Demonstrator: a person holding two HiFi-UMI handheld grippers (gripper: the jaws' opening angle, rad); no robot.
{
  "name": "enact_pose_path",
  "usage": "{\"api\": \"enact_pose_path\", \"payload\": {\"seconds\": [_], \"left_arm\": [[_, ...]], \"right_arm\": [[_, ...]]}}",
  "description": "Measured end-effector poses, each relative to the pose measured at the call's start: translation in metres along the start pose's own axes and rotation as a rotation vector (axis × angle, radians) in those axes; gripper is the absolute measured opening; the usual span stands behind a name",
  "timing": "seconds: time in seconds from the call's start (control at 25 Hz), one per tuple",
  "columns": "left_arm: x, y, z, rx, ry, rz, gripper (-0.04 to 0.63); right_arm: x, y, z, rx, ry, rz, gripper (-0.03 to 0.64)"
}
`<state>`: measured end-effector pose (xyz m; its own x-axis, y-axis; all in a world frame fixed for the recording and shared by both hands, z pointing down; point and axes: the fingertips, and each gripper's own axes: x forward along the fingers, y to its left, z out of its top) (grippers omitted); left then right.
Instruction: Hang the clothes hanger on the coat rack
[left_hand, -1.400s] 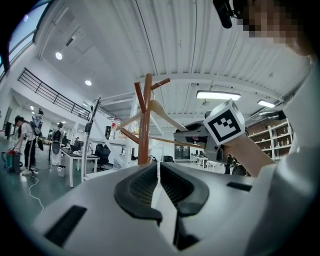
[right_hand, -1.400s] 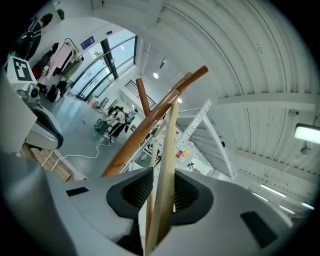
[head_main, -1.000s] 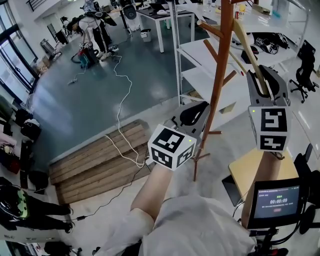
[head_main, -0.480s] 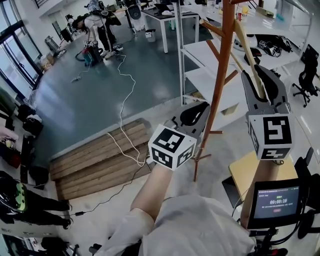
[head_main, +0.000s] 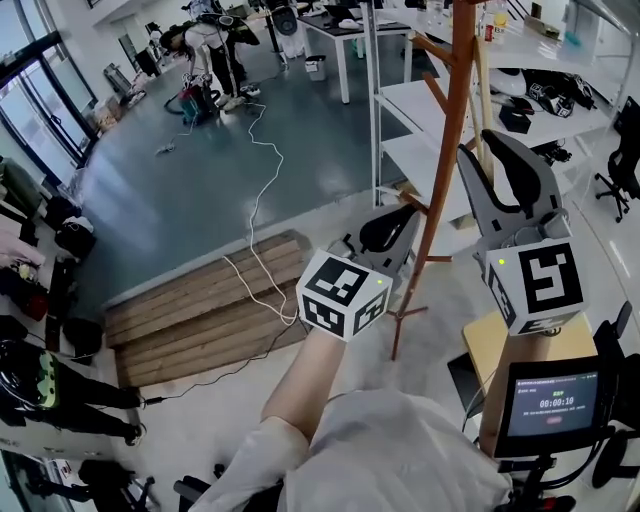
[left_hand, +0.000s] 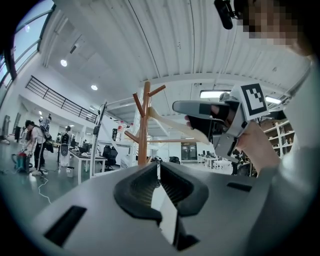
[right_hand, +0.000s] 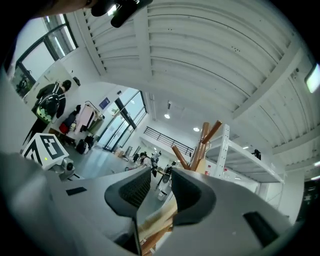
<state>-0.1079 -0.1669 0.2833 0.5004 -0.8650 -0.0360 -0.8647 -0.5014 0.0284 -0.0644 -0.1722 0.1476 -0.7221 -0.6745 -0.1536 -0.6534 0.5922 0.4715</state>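
The coat rack is an orange-brown wooden pole with angled pegs, standing on the floor ahead of me. My right gripper is raised just right of the pole and is shut on a pale wooden clothes hanger, which rises steeply alongside the pole. In the right gripper view the hanger lies deep between the jaws, with the coat rack beyond. My left gripper hangs lower, left of the pole, shut and empty. The left gripper view shows the coat rack and the hanger held beside it.
White metal shelving stands right behind the rack. A low wooden platform with a white cable across it lies to the left. A small wooden table and a screen are near right. A person works far back.
My right gripper has moved left, closer to the rack's pole, and the hanger now stands steeper against it. The left gripper has stayed put.
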Motion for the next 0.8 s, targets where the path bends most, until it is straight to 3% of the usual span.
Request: {"api": "enact_pose_path", "payload": {"seconds": [0.48,0.8], "left_arm": [[-0.017,-0.002,-0.011,-0.018,0.038,0.044,0.008],[-0.019,-0.002,-0.037,-0.059,0.070,0.041,0.008]], "right_arm": [[-0.001,0.031,-0.016,0.129,-0.016,0.098,0.112],[-0.005,0.048,-0.072,0.220,0.066,0.115,0.110]]}}
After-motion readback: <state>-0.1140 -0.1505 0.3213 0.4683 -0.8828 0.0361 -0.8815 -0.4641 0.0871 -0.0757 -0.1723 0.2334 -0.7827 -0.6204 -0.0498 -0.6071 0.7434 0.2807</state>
